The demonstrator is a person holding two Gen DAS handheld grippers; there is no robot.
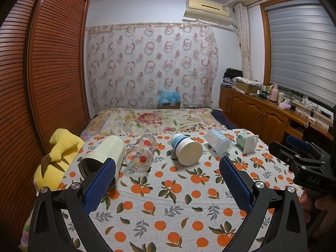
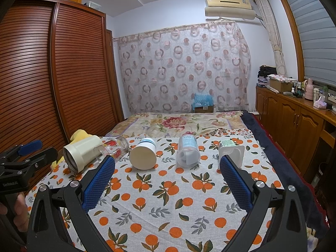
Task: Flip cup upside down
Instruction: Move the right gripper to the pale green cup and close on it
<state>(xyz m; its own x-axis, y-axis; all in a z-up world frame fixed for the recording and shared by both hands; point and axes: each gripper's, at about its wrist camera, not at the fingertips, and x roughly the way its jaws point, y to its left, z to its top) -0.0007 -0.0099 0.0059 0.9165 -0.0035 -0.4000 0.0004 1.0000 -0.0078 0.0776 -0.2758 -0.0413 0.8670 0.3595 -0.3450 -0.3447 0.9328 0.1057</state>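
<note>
Along the far edge of the orange-print cloth (image 1: 168,199) on the bed, we see five cups lying on their sides in a row. Near the far left corner lies the cream tumbler (image 1: 103,157), its dark mouth towards us, with a yellow plush toy (image 1: 61,147) just beside it at the left edge. Next comes the flowered glass (image 1: 141,152), then the white paper cup with blue bands (image 1: 185,149) about midway along. Right of it lies the clear plastic cup (image 1: 218,142), and nearest the far right corner the small green-labelled cup (image 1: 246,141).

Our left tongs (image 1: 168,180) hang released over the near part of the cloth, blue pads (image 1: 100,184) wide apart and grasping nothing. Our right tongs (image 2: 168,180) are likewise spread wide and empty, with the paper cup and clear cup between their pads (image 2: 236,182) in the right wrist view.
</note>
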